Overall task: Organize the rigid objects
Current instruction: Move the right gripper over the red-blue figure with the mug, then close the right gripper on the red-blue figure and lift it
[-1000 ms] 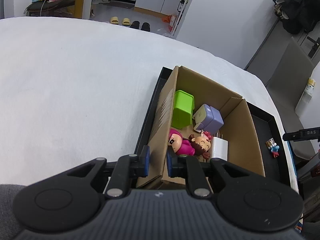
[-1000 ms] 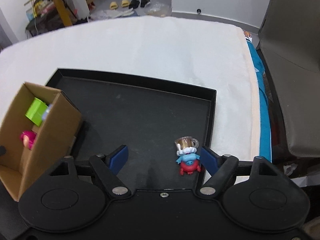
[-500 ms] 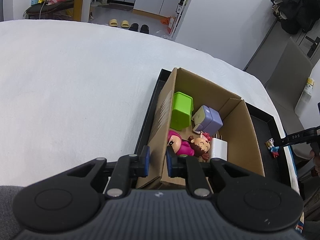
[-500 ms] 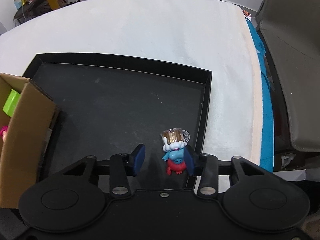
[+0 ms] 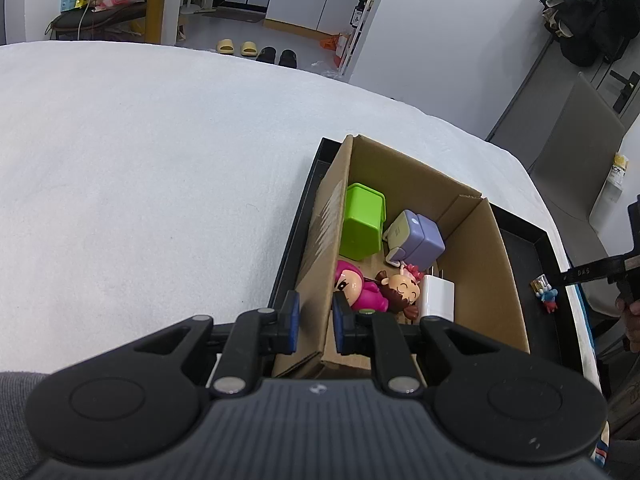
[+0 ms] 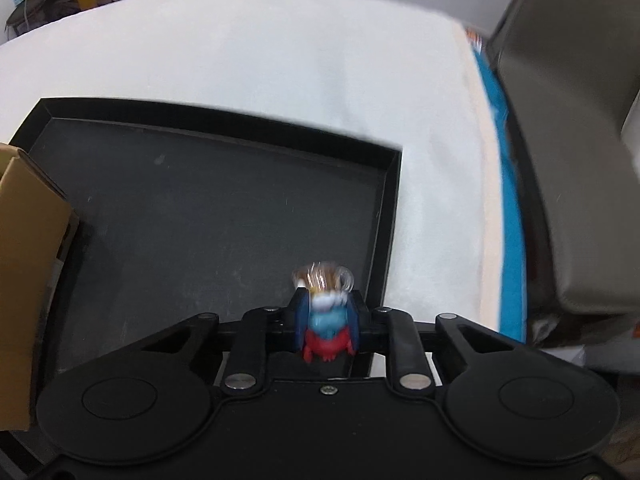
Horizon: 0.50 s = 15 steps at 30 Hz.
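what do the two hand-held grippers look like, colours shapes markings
The left hand-held gripper has a dark grey ribbed body, two round black discs, black linkage arms with silver pivot pins and blue finger pads. A grey sleeve shows at its lower left. The right hand-held gripper has the same shape, but its body is smooth black, with a small screw at its centre; its pads are blue too.

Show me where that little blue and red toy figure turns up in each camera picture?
Left wrist view: toy figure at far right, small, on the black tray, beyond the cardboard box.
Right wrist view: bottom centre, clamped in the right gripper.
Shared landmark: the black tray, seen in both.
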{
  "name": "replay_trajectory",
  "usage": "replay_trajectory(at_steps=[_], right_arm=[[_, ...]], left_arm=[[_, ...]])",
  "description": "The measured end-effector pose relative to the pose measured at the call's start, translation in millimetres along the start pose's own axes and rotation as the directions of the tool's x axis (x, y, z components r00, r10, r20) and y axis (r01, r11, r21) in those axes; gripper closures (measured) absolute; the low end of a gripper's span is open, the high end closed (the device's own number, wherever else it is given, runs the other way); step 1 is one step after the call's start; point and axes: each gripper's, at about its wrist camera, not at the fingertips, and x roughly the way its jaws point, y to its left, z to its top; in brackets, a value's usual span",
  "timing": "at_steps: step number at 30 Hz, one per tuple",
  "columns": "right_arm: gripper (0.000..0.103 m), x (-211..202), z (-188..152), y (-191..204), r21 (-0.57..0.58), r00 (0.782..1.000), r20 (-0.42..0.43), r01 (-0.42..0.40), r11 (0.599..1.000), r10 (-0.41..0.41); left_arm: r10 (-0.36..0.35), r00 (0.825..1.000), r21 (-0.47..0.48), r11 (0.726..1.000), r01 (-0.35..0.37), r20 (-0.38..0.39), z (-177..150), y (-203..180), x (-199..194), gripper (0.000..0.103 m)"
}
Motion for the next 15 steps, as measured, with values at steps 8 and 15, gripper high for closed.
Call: replay_trajectory(at_steps=[8, 15], right_arm=[[0.076, 10.6, -3.7, -0.6, -0.007, 0.999, -0.042, -0.005, 1.0, 0.004], [0.078, 24.5, -8.2, 0.3, -0.009, 0.995, -0.094, 0.008, 1.0, -0.009]], left_arm=[[0.001, 1.0, 0.004, 1.0, -0.001, 0.002, -0.3, -0.5, -0.2, 0.087], [-0.001, 1.0, 0.002, 1.0, 0.001, 0.004, -0.3, 0.2, -0.1, 0.087]])
